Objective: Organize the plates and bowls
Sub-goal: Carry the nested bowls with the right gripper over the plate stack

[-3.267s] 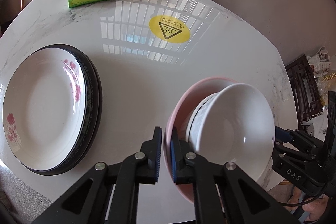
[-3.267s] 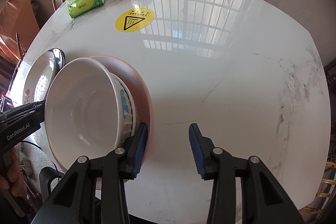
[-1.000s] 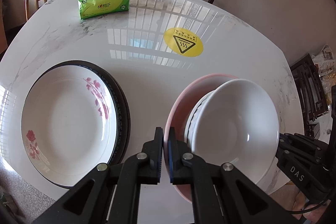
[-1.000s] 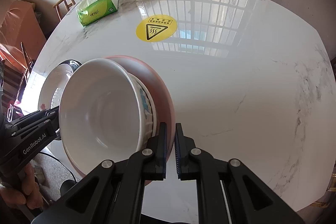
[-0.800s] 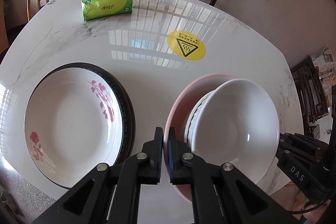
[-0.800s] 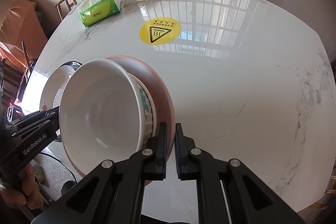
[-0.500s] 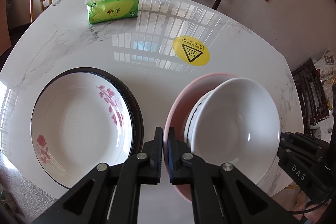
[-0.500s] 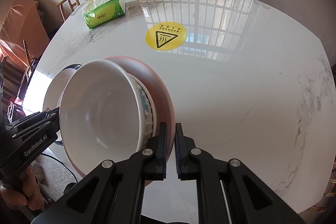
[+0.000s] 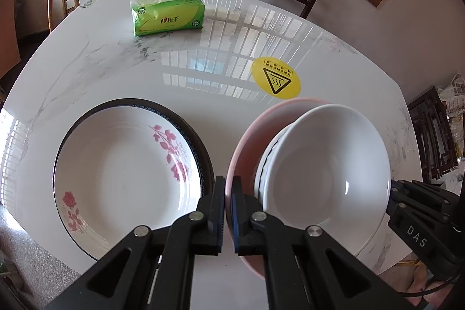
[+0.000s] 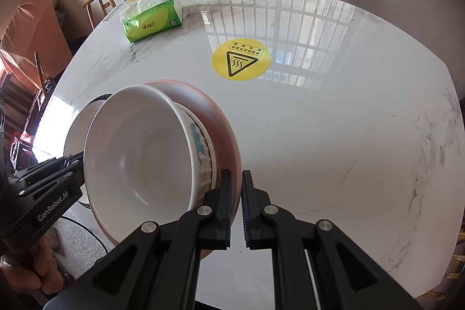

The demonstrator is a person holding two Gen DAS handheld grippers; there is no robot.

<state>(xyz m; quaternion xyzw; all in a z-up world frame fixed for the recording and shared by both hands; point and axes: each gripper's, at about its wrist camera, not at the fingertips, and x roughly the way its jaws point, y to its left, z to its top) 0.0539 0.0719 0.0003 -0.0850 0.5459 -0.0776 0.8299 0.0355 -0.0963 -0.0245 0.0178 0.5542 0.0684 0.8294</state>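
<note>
Both claws clamped on the pink plate (image 9: 247, 135), one on each side of its rim: left gripper (image 9: 228, 211) pinching the near-left edge, right gripper (image 10: 236, 208) pinching the opposite edge, pads nearly together with only the thin rim between. The plate carries a stack of bowls, a white bowl (image 9: 328, 164) on top and a patterned bowl (image 10: 203, 153) nested under it. The stack looks held above the table (image 10: 348, 112), just right of the floral plate (image 9: 122, 167), which sits on a dark plate (image 9: 200, 147). Likely step: carry the pink plate and bowls over, maybe onto the floral plate; can't tell the target for sure. Risks: the grip is only on thin rim edges, so uneven hand motion could tilt the plate and the bowls would slide off, since they sit loose. The glazed rim may slip from the pads under the load. If the hands drift apart or twist, one side drops. Lowering off-centre could clip the floral plate's rim and chip it. Tissue pack (image 9: 168, 10) and yellow sticker (image 9: 276, 80) are well apart, no hazard.
</note>
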